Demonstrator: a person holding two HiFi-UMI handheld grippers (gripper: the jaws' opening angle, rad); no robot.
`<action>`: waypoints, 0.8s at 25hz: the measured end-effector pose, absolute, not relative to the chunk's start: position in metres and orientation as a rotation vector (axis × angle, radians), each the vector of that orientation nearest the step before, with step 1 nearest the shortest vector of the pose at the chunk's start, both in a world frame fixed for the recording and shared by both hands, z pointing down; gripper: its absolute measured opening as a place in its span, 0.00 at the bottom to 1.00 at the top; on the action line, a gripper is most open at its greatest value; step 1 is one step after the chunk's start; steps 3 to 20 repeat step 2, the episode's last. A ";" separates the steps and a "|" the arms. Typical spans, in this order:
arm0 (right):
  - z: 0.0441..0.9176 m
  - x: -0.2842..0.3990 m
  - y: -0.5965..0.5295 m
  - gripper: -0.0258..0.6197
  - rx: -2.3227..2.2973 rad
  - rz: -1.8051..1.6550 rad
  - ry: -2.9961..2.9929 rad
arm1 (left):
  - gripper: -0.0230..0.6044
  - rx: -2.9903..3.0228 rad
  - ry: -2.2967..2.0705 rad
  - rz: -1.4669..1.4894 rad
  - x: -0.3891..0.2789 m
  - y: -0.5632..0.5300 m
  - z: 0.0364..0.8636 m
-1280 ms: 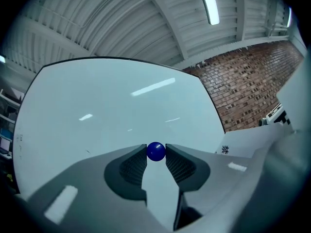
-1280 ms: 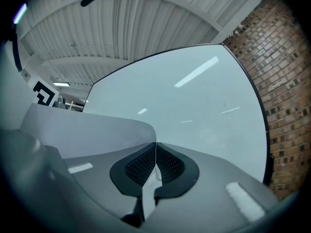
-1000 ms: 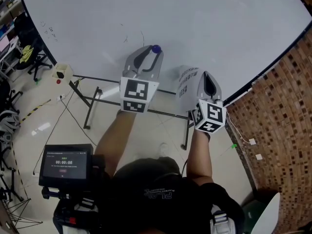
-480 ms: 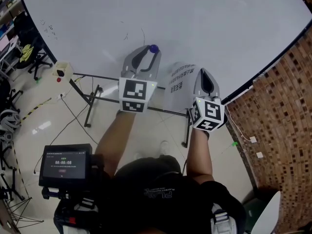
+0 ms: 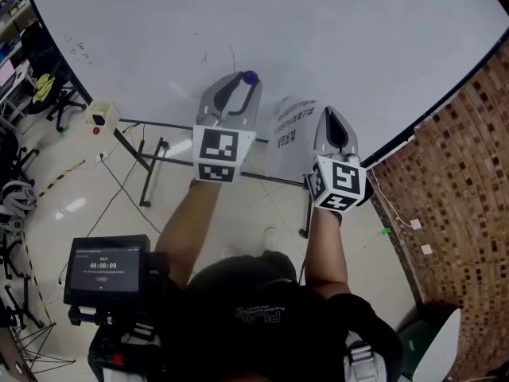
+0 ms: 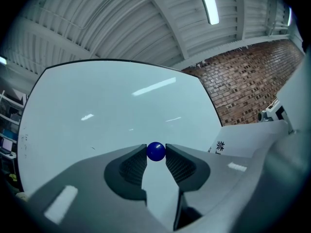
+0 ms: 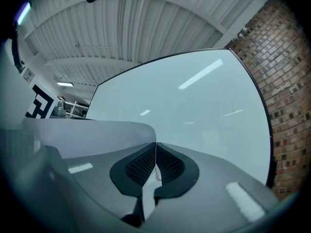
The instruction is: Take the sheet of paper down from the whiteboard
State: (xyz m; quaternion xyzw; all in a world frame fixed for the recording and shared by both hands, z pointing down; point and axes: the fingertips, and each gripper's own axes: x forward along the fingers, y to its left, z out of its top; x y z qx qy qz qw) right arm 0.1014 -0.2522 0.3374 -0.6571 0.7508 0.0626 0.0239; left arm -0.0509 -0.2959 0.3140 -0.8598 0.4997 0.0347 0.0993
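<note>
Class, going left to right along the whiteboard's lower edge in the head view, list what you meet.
Small beige box with a red button, left gripper, white printed sheet of paper, right gripper, brown brick wall.

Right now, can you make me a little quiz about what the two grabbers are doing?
1. True or false: the right gripper is shut on the sheet of paper.
2. What does the left gripper hold? A: a marker pen. B: a blue round magnet. C: an eraser.
3. What is the wall beside the whiteboard made of?

Key: 1 true; 2 B; 3 brick.
</note>
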 end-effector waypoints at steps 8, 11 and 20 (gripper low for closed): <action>0.337 0.100 -0.252 0.06 -2.029 0.204 2.327 | 0.23 -2.545 1.476 0.101 -0.051 -0.296 0.315; 0.337 0.100 -0.252 0.06 -2.029 0.204 2.327 | 0.23 -2.545 1.476 0.101 -0.051 -0.296 0.315; 0.337 0.100 -0.252 0.06 -2.029 0.204 2.327 | 0.23 -2.545 1.476 0.101 -0.051 -0.296 0.315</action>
